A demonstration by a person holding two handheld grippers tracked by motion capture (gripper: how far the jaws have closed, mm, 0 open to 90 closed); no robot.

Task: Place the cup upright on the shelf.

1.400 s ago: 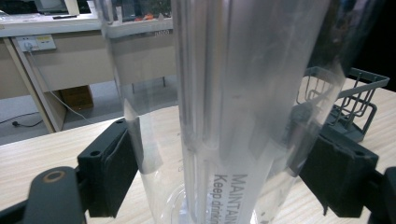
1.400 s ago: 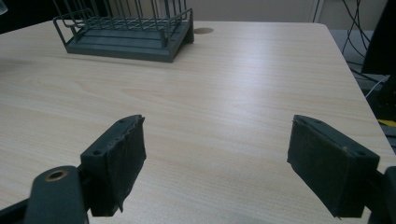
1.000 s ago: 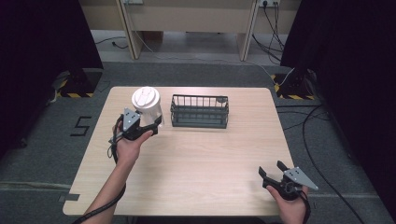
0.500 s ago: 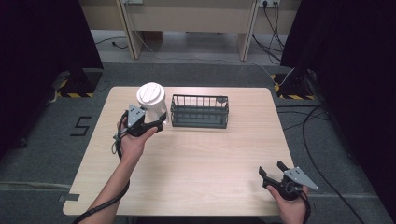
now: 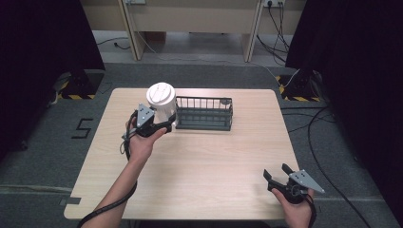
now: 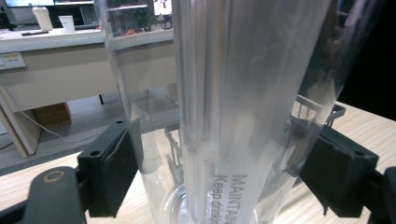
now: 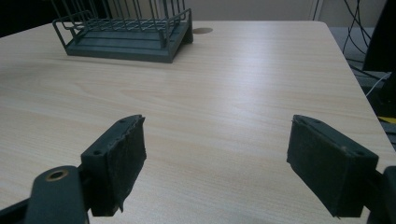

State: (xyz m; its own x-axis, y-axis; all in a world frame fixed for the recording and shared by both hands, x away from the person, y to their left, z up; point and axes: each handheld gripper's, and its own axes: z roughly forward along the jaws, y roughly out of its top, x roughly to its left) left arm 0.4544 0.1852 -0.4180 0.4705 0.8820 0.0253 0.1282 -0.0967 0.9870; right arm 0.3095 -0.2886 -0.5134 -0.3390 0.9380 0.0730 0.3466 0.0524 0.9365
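A tall clear plastic cup (image 5: 162,105) with a white lid (image 5: 160,94) is upright near the table's back left. My left gripper (image 5: 166,124) is shut on its lower body. In the left gripper view the cup (image 6: 243,93) stands between both pads (image 6: 114,170) and bears printed text low down. A dark wire basket (image 5: 204,114) sits just right of the cup, with nothing visible inside it. My right gripper (image 5: 276,176) hovers open near the table's front right corner; in the right gripper view its jaws (image 7: 217,163) stand wide apart over bare wood.
The basket (image 7: 123,32) lies far ahead of the right gripper. The light wooden table (image 5: 214,161) has bare surface in the middle and front. Dark curtains stand at both sides, with cables on the floor at right.
My left gripper has carried the cup to the right, closer to the basket's left end. The right gripper has stayed in place.
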